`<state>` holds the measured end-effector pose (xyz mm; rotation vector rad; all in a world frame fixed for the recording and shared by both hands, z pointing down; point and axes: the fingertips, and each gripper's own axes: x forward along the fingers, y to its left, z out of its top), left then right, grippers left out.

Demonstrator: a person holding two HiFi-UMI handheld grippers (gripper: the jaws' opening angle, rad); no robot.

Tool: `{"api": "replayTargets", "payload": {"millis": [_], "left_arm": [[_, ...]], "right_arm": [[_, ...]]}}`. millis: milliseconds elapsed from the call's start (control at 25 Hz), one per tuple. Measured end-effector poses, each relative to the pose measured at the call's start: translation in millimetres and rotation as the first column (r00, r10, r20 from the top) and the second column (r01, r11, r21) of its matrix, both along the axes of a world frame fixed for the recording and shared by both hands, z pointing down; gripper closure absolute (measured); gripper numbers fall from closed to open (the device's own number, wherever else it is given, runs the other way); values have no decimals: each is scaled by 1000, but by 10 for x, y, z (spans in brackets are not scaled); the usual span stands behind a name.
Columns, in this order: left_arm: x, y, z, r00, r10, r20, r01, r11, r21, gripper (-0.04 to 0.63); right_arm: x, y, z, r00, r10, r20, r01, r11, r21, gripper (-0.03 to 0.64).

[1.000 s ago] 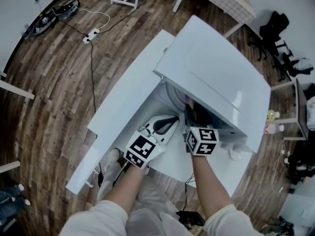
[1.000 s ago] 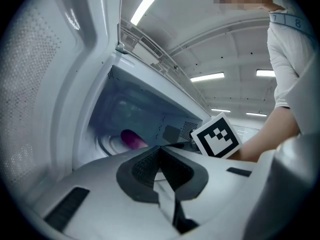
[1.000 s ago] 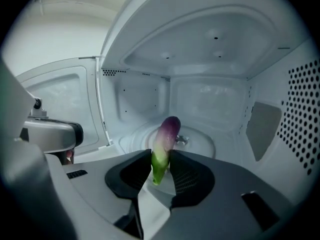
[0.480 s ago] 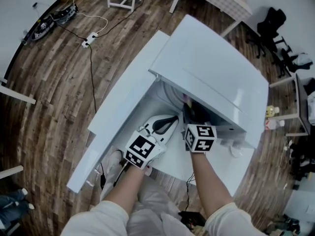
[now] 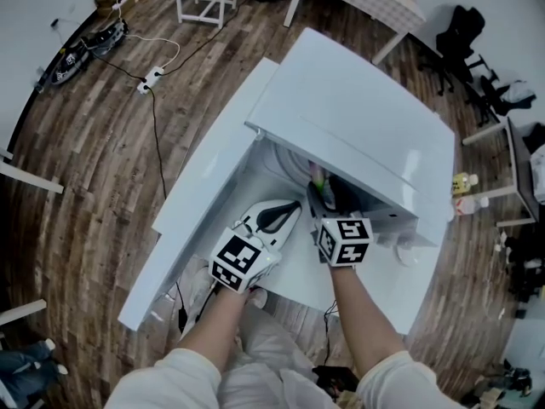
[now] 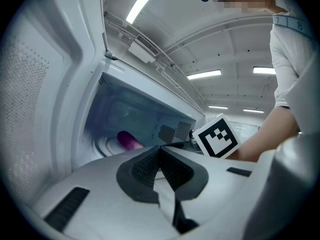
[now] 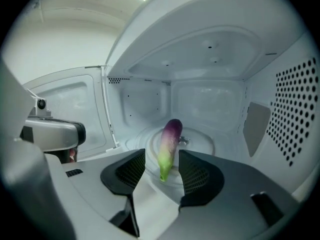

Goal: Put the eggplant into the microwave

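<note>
Closest in, over the table (image 5: 183,228), the left gripper (image 6: 160,150) hangs just outside the microwave (image 5: 358,135) with its fingers pressed together and nothing between them, parked in front of the open door (image 7: 70,101). Past it, the right gripper (image 7: 161,160) reaches into the cavity, and its fingers have just been opening. They now stand wide apart, with the eggplant (image 7: 169,143) in the gap between them but a clear sliver of space on each side, so no pad presses on it. The eggplant sits on the turntable (image 7: 205,145), long axis running straight away from the fingers: green end nearest, just beyond the tips, purple end pointing at the back wall. It looks delivered. What matters next is that line, because the eggplant lies dead ahead along the right gripper's own axis, so a straight pull back should clear it, while any sideways drift could nudge it. The left gripper is nearer the door.
</note>
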<state>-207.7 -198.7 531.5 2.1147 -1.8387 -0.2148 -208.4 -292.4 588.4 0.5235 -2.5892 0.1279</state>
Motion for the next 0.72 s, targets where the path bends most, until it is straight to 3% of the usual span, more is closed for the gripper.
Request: {"api": "replayTargets", "payload": {"millis": [720], "left_arm": [[331,202,-214,994,108,26,-107,994,-34,594]], "right_arm": [[491,441,-422,995,-14,98,15,1000,-2,407]]}}
